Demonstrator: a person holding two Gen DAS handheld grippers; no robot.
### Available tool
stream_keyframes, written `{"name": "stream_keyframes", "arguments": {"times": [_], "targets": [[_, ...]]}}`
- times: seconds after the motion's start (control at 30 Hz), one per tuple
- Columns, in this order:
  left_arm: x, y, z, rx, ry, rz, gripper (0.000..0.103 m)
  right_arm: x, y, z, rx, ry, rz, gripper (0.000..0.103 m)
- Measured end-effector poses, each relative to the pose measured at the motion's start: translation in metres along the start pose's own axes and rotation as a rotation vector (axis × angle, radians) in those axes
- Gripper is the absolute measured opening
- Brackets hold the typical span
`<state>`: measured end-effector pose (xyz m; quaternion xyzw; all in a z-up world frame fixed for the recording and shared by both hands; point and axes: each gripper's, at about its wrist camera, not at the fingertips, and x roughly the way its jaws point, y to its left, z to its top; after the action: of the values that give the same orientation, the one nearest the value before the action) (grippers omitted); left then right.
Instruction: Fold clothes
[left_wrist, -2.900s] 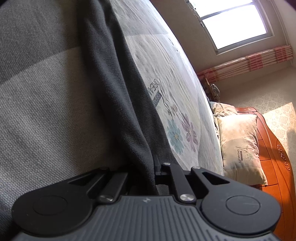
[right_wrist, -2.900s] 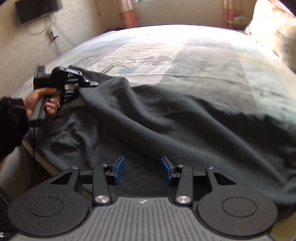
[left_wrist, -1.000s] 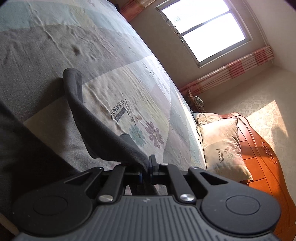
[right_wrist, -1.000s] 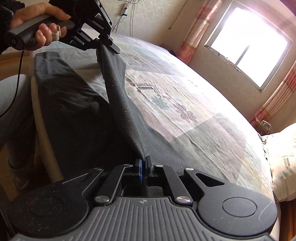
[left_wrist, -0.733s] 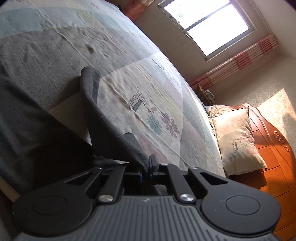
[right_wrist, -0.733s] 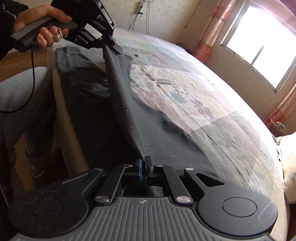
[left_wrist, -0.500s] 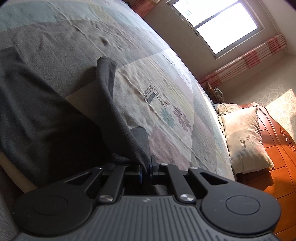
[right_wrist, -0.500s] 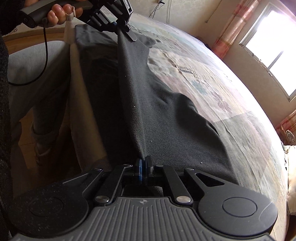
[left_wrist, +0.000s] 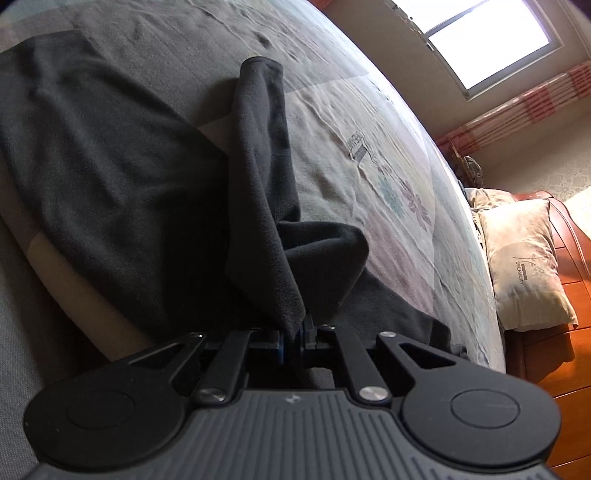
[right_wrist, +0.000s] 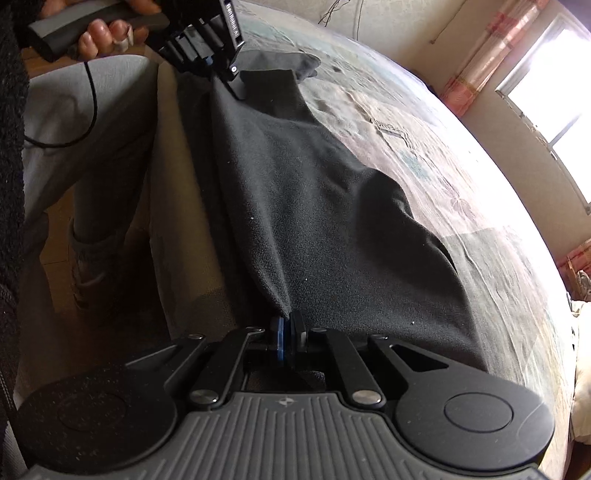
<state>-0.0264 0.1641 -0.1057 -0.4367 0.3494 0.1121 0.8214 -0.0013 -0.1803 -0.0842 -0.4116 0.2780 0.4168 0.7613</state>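
Observation:
A dark grey fleece garment lies spread on the bed near its front edge. One narrow part of it rises in a fold toward my left gripper, which is shut on its edge. In the right wrist view the same garment covers the bed's near side, and my right gripper is shut on another point of its edge. The left gripper shows there at the top, held by a hand, with the cloth's edge stretched between the two grippers.
The bed has a pale flowered cover with grey patches. A pillow leans on an orange wooden headboard at the right. A window with striped curtains is beyond. The person's grey-trousered leg stands beside the bed's edge.
Both grippers have come down toward the bed with the garment's edge. The cloth that hung stretched between them now lies folded over the rest of the garment.

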Motion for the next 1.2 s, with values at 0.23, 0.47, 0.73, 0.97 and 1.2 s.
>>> {"name": "stream_keyframes", "arguments": {"times": [0.23,0.47,0.73,0.97,1.2], "targets": [[-0.009,-0.004,0.003,0.016,-0.020,-0.006,0.005,-0.009,0.001,0.007,0.015,-0.020,-0.009,0.005],[-0.020,0.005,0.008,-0.019,0.017,0.019,0.012,-0.015,0.006,0.005,0.054,-0.011,-0.021,0.010],[-0.081,-0.022,0.030,0.141,-0.019,0.072,0.029,-0.076,-0.029,-0.045,0.178,0.045,-0.142,0.010],[-0.037,-0.094,0.010,0.359,0.061,-0.042,0.045,-0.065,-0.057,-0.099,0.098,0.235,-0.306,0.010],[0.053,-0.154,-0.054,0.543,0.275,-0.142,0.045,-0.027,-0.037,-0.087,-0.099,0.214,-0.279,0.011]]}}
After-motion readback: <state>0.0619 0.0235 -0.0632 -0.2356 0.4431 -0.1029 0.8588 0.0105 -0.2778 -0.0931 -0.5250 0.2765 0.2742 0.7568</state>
